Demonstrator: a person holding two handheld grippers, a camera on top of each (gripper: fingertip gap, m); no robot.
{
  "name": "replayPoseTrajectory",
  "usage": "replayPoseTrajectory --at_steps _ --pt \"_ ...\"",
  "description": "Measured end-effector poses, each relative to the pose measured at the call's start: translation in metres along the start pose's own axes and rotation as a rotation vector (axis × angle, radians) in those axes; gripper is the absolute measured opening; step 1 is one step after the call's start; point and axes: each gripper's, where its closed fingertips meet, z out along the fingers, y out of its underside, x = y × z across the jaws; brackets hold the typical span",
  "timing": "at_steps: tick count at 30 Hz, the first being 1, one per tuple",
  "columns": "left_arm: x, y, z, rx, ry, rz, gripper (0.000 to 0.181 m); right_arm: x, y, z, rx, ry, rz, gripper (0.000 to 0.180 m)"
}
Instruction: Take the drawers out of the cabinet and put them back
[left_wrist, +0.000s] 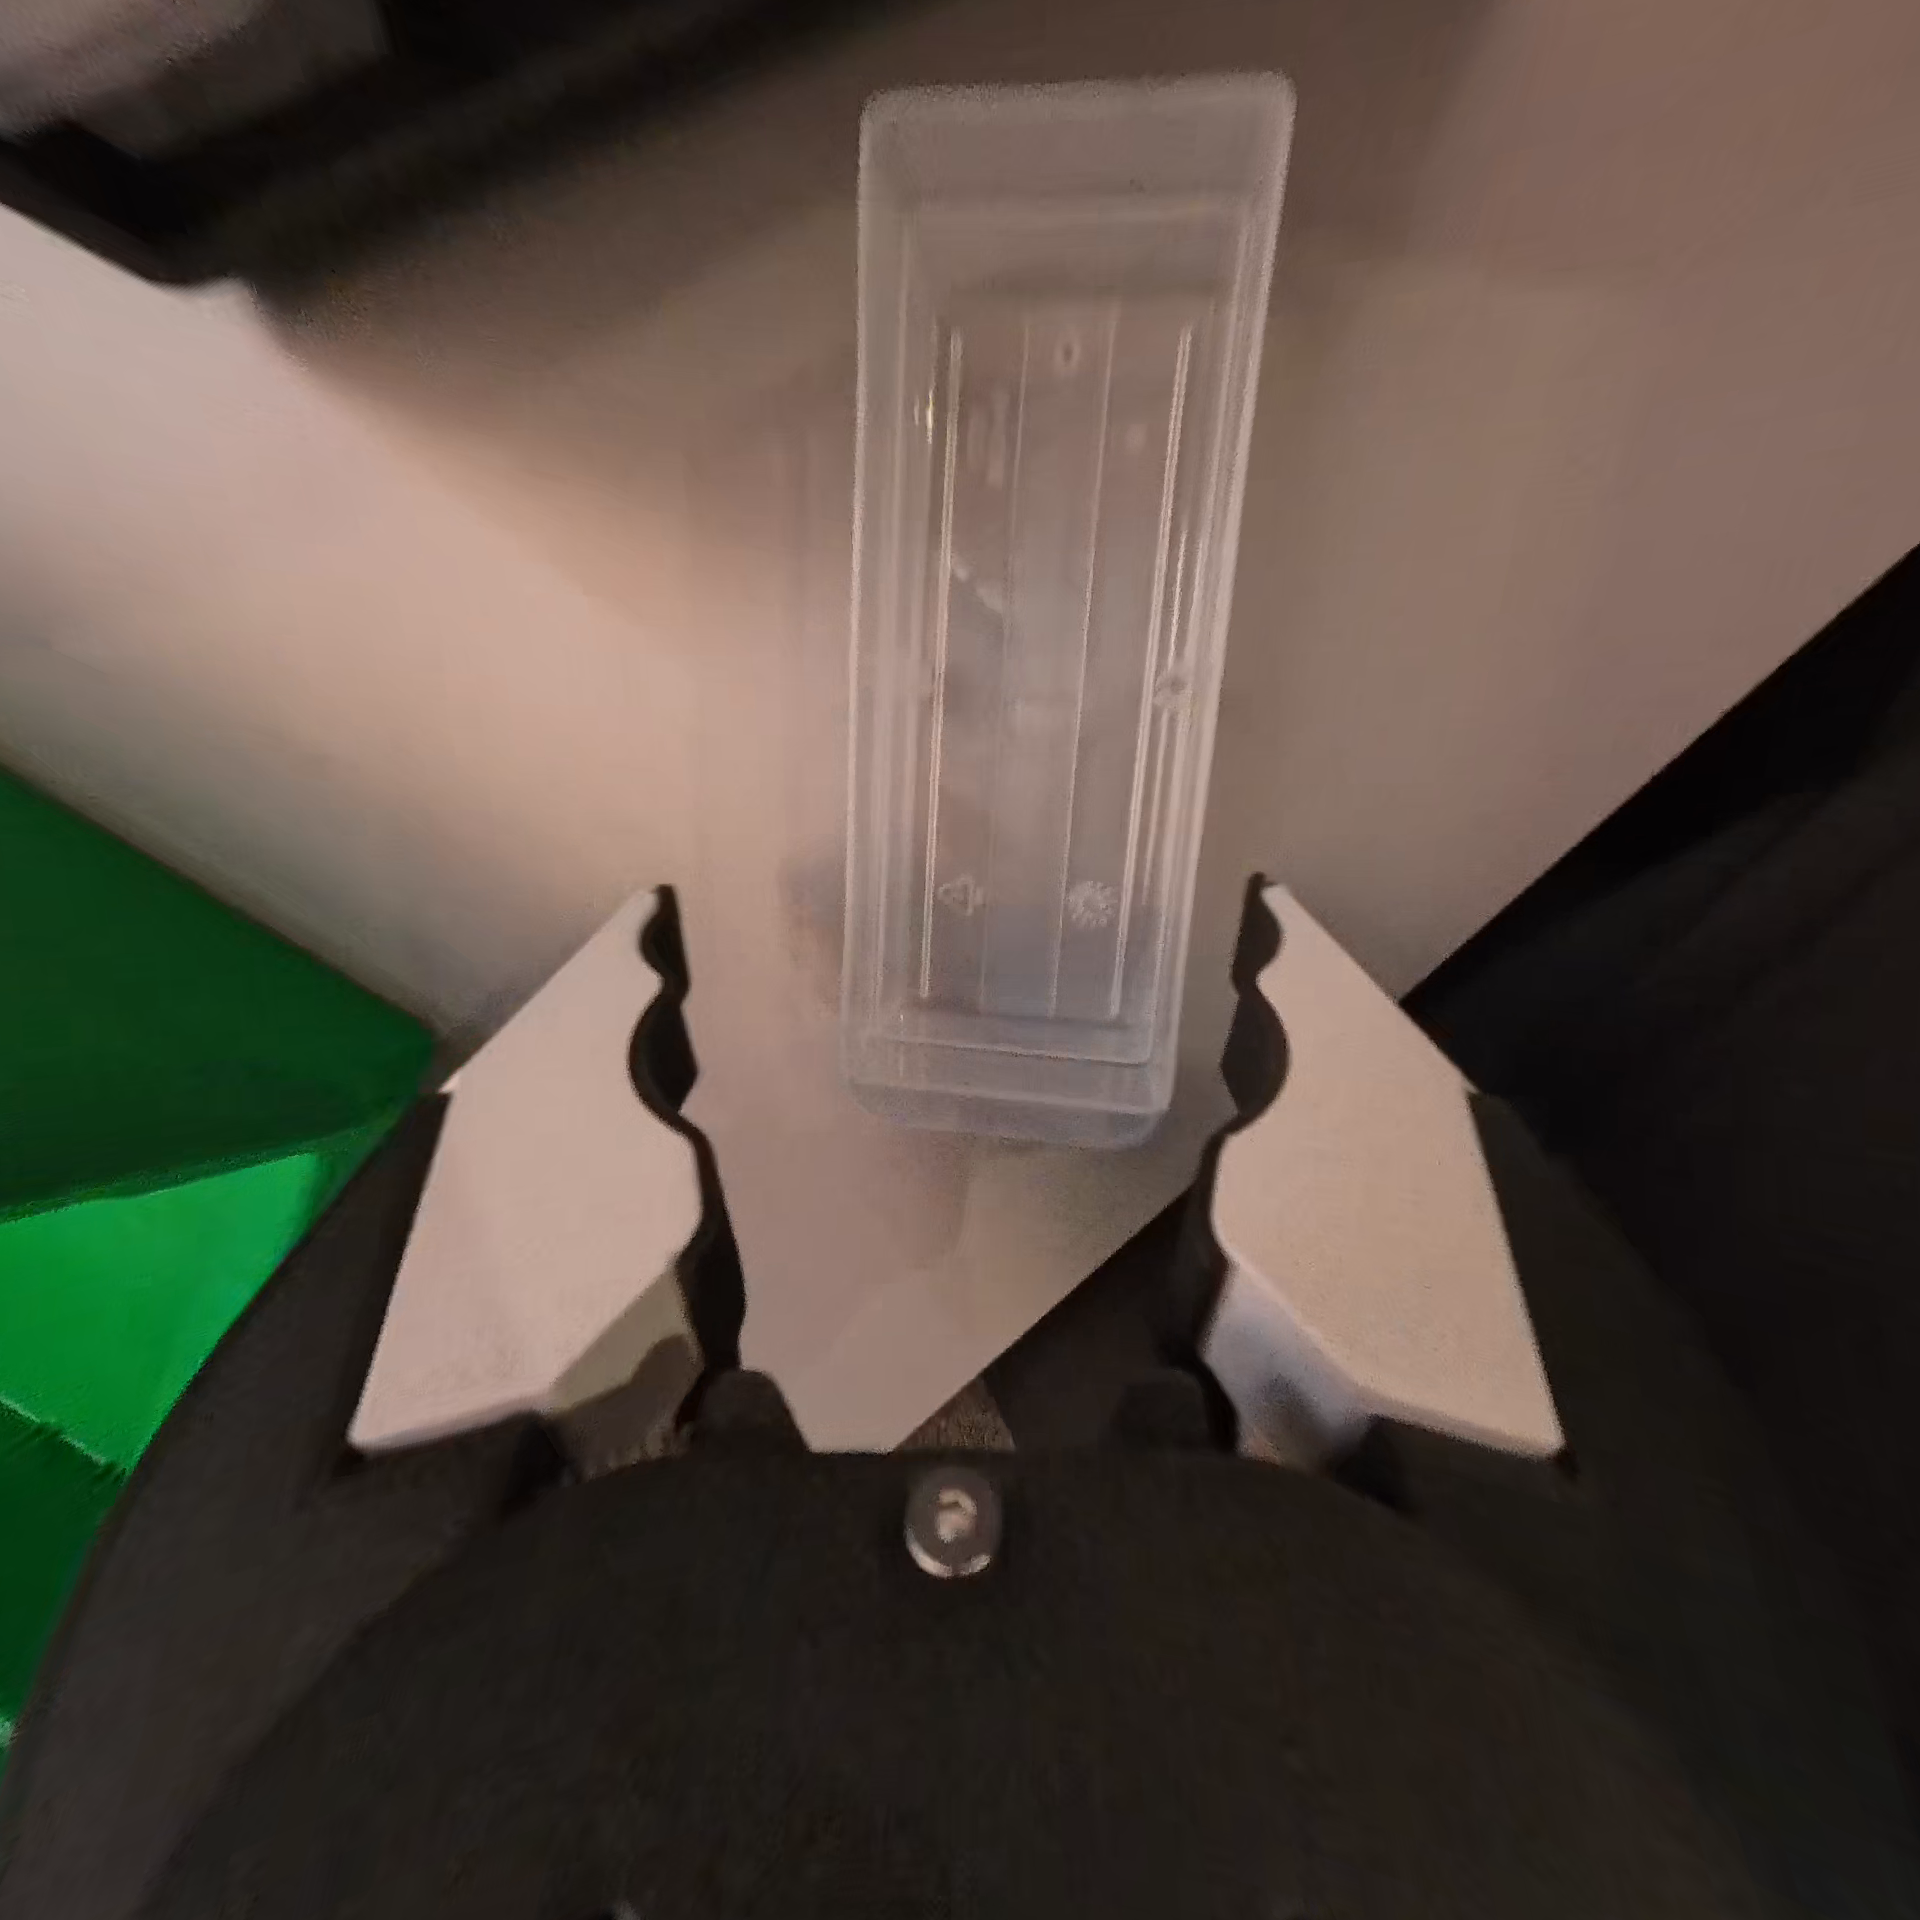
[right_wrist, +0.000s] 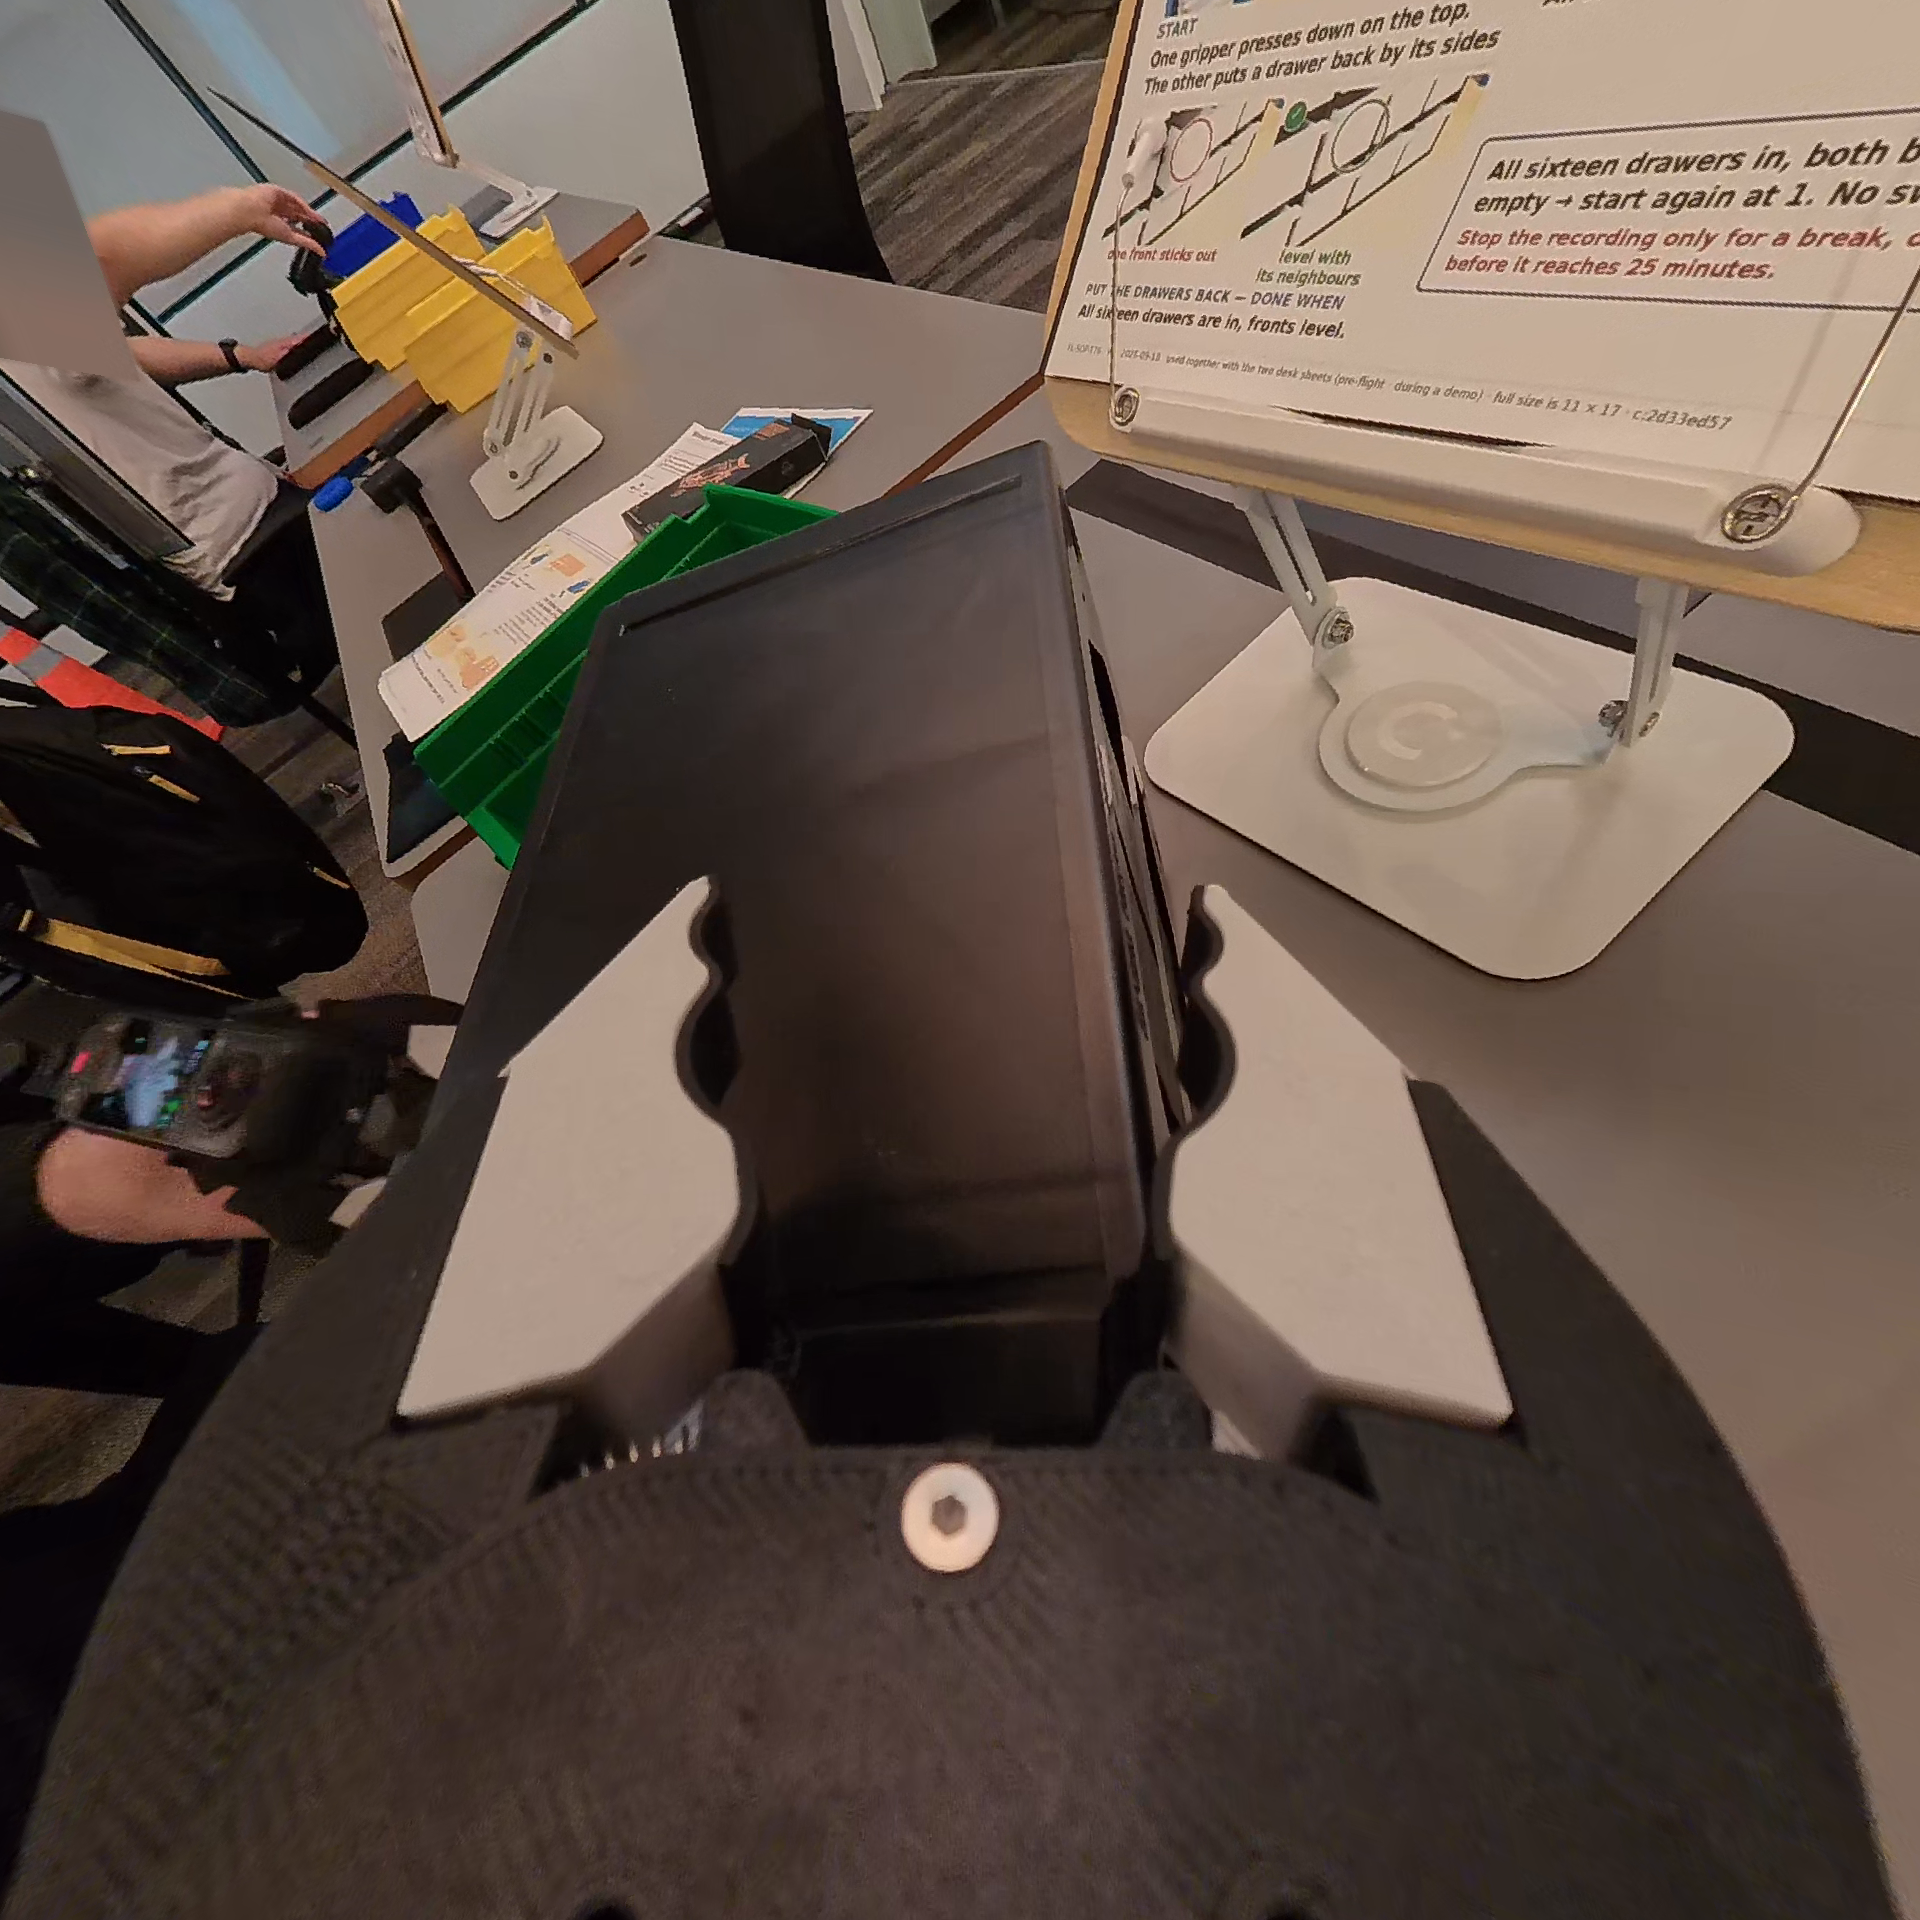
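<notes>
Left gripper (left_wrist: 961, 914): jaws spread wide, nothing held.
Clear drawer (left_wrist: 1060, 582): lying on grey table (left_wrist: 416, 644), long axis running straight away, near end between fingertips, untouched.
Edges: green bin (left_wrist: 156, 1091) left, table edge right.
Right gripper (right_wrist: 951, 914): jaws apart over black cabinet (right_wrist: 883, 831) top; contact cannot be told.

Clear drawer (left_wrist: 1049, 623) looks motion-blurred; green bin (left_wrist: 156, 1091) cut off leftward.

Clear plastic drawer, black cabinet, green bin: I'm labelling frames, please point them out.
Clear plastic drawer (left_wrist: 1060, 623), left wrist view, its floor.
Black cabinet (right_wrist: 883, 831), right wrist view, top panel.
Green bin (right_wrist: 540, 717), right wrist view, inner ribs.
</notes>
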Motion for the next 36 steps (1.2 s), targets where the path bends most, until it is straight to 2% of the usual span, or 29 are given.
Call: replayPoseTrajectory --at_steps 2,3,6,10,13,16,24,30,36 --pt "0.005 0.011 0.01 -0.045 0.059 -0.004 0.084 0.0 0.0 0.0 -0.001 0.001 0.001 0.086" --pt "0.01 0.006 0.01 -0.013 0.112 -0.05 0.067 0.0 0.0 0.0 -0.001 0.001 0.001 0.086" --pt "0.009 0.003 0.007 0.003 0.123 -0.074 0.064 0.0 0.0 0.0 0.003 0.002 0.001 0.086" --pt "0.024 -0.015 -0.015 0.02 0.145 -0.075 0.063 0.0 0.0 0.0 0.005 0.002 0.001 0.086" --pt "0.038 -0.05 -0.034 0.082 0.133 -0.051 0.063 0.0 0.0 0.0 0.007 0.0 0.002 0.086" --pt "0.05 -0.072 -0.041 0.07 0.155 -0.049 0.063 0.0 -0.001 -0.001 0.013 0.002 0.002 0.086" --pt "0.047 -0.084 -0.04 -0.002 0.156 -0.042 0.062 -0.001 -0.001 -0.002 0.023 -0.007 0.006 0.083" --pt "0.043 -0.096 -0.051 0.038 0.103 -0.035 0.061 -0.001 0.0 -0.004 0.029 -0.021 0.012 0.081" --pt "0.05 -0.111 -0.04 0.151 0.034 -0.087 0.062 -0.002 0.0 -0.004 0.03 -0.02 0.012 0.081"
